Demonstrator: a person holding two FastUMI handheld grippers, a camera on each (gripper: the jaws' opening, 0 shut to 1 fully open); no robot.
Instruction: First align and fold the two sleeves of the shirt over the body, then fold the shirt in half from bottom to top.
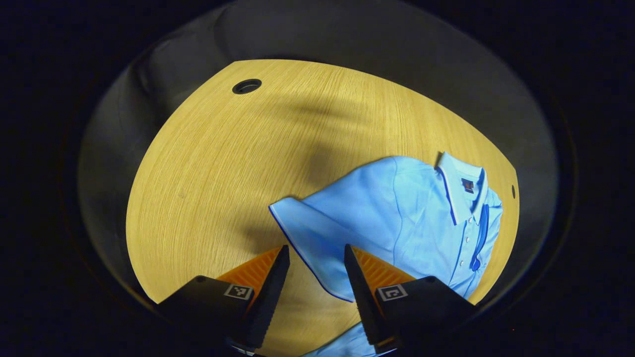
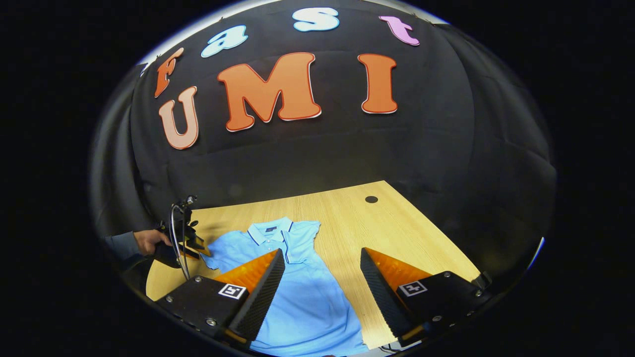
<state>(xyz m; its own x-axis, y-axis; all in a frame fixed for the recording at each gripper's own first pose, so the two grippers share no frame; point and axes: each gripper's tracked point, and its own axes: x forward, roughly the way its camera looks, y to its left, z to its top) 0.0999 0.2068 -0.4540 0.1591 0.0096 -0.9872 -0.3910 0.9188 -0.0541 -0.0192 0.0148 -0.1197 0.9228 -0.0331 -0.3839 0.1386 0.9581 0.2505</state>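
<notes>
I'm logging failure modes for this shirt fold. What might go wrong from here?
The left gripper is open around the sleeve hem; closing shallow may catch only the trim and slip. The other sleeve already looks folded in, so dragging the shirt may undo it. The collar lies near the table edge.

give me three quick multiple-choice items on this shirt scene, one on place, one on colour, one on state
1. Where does the shirt lie?
A. on the table
B. on the floor
C. on a chair

2. What colour is the shirt?
A. red
B. light blue
C. white

3. How does the left gripper stand?
A. shut on the collar
B. shut on nothing
C. open, over the sleeve

Answers:
1. A: it is spread on the wooden top.
2. B: the fabric is light blue with darker trim.
3. C: the left gripper view shows a gap between its fingers with the sleeve edge in it.
</notes>
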